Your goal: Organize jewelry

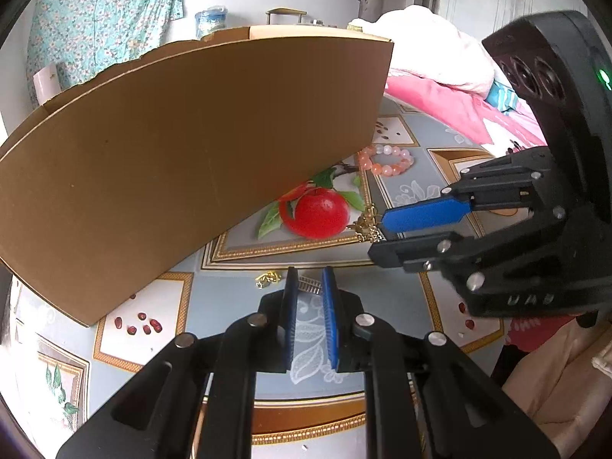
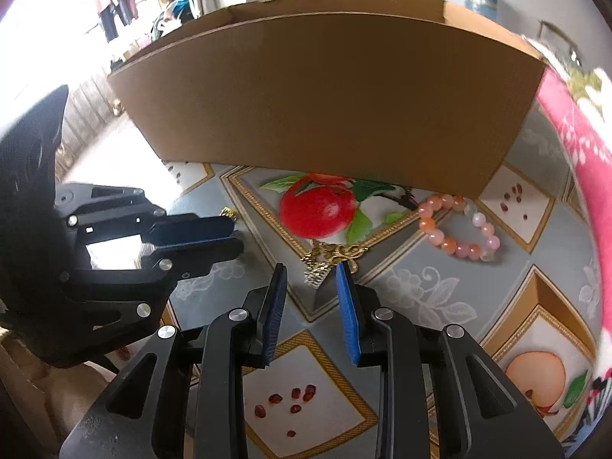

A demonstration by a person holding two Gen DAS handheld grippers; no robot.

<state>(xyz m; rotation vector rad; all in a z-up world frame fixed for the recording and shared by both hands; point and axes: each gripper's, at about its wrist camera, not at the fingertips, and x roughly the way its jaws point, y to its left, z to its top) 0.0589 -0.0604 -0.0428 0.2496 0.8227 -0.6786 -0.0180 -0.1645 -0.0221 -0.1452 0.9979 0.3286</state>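
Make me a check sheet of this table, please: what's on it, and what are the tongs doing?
Surface: fruit-print tablecloth, flat.
Job's things: pink bead bracelet beside the cardboard box; gold chain and small gold piece lie on the cloth.
Clutter: nothing seen.
Grippers: right tongs open, chain's end between the tips; left tongs nearly closed at a link strip, grip unclear.
Cables: nothing seen.
Surroundings: pink bedding, floral cloth hanging behind.

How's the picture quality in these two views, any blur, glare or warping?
Left wrist view: sharp, evenly lit; the fisheye bows the box edges, and the corners go black. Right wrist view: the window area at upper left is blown out white, the left gripper looks soft and smeared with a bright glare patch on its body, and the bracelet stays crisp.
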